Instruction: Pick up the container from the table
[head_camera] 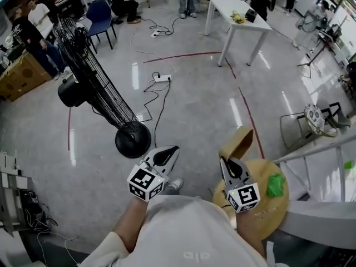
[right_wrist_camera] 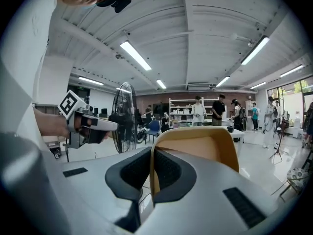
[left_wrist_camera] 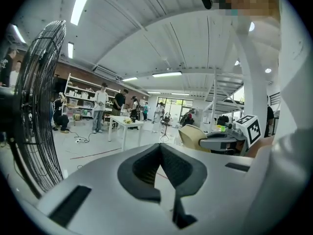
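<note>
The container (head_camera: 238, 142) is a tan, open-topped tub, held tilted in the air above the floor, just beyond the round wooden table (head_camera: 278, 210). My right gripper (head_camera: 230, 163) is shut on its thin wall; in the right gripper view the wall (right_wrist_camera: 195, 151) runs between the black pads of that gripper (right_wrist_camera: 152, 155). My left gripper (head_camera: 167, 156) hovers to its left, jaws shut with nothing in them. In the left gripper view that gripper's (left_wrist_camera: 160, 148) tips meet, and the container (left_wrist_camera: 192, 136) shows at the right.
A crumpled green thing (head_camera: 275, 184) lies on the wooden table. A black standing fan (head_camera: 94, 88) leans at the left, its base (head_camera: 132, 139) close to my left gripper. Cables and a power strip (head_camera: 162, 78) cross the floor. A white table (head_camera: 236, 15) and several people stand farther off; grey railings (head_camera: 317, 166) rise at right.
</note>
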